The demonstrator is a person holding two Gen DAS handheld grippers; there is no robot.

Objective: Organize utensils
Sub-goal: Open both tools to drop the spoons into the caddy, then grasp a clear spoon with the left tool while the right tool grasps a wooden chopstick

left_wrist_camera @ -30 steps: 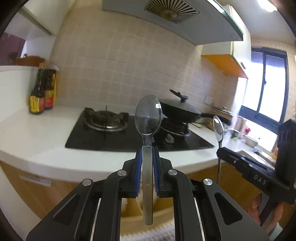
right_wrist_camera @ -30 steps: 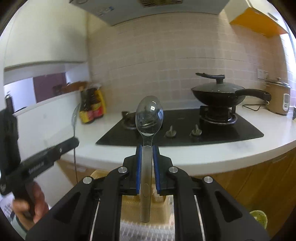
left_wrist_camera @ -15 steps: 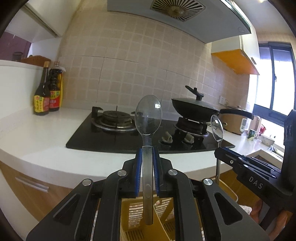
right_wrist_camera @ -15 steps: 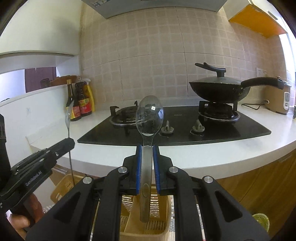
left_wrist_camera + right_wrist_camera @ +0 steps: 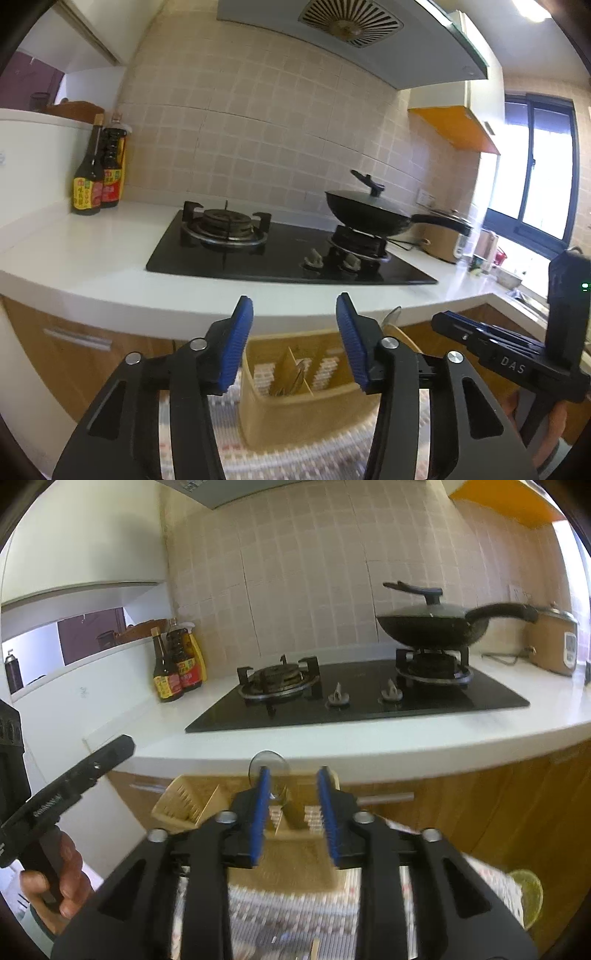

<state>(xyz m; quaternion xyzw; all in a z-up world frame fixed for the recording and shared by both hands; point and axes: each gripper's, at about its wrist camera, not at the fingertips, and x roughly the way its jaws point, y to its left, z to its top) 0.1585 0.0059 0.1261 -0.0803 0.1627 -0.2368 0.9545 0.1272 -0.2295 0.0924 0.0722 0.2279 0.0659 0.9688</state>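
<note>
spoon [image 5: 266,771] partly hidden, basket [image 5: 295,398] blurred

bright window [image 5: 546,192] glare, blurred fisheye edges

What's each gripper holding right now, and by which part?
Nothing. The left gripper and the right gripper are both open and empty; a spoon stands in the yellow utensil basket below, ungripped.

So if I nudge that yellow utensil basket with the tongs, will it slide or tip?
Probably slide: the basket looks like thin slotted plastic, so light. It sits on a woven mat, which may grip it a little. A spoon stands upright inside, so a high push could tip it.
</note>
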